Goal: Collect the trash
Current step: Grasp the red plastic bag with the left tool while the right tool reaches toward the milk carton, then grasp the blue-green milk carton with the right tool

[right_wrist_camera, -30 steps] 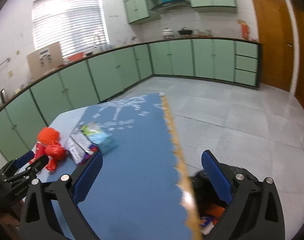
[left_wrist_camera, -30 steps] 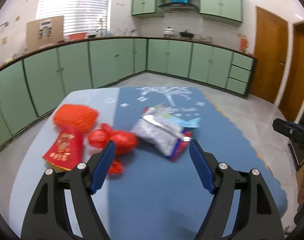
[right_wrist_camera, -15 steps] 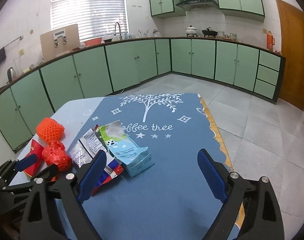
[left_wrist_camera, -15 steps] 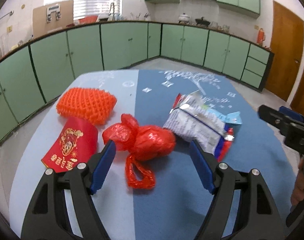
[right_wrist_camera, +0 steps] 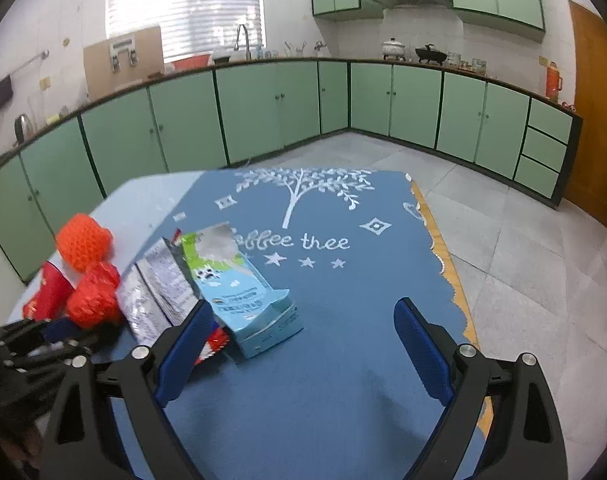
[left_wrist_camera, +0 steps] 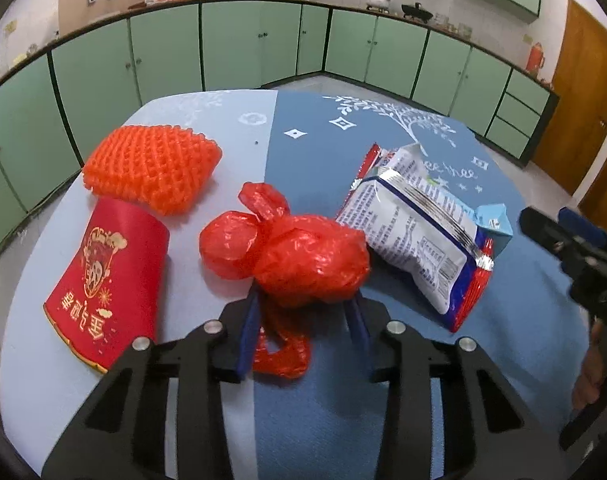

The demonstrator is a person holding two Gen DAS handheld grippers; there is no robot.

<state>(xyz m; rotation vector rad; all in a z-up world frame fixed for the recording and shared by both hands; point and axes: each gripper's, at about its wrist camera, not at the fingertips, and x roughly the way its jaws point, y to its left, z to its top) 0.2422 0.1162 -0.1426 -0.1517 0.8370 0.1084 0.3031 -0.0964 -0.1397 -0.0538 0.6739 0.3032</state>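
Hand-held gripper (right_wrist_camera: 299, 354) over blue tablecloth (right_wrist_camera: 343, 360)

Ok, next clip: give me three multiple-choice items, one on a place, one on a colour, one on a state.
1. The carton lies
A. on the floor
B. on the cloth, against the wrapper
C. on the counter

2. The bag is
A. red
B. green
C. black

3. The right gripper is
A. shut on the carton
B. shut on a cup
C. open, with nothing held

Key:
1 B, as the carton rests on the blue cloth with its side over the wrapper.
2 A, as its crinkled plastic is bright red.
3 C, as the blue pads stand wide apart over bare cloth.
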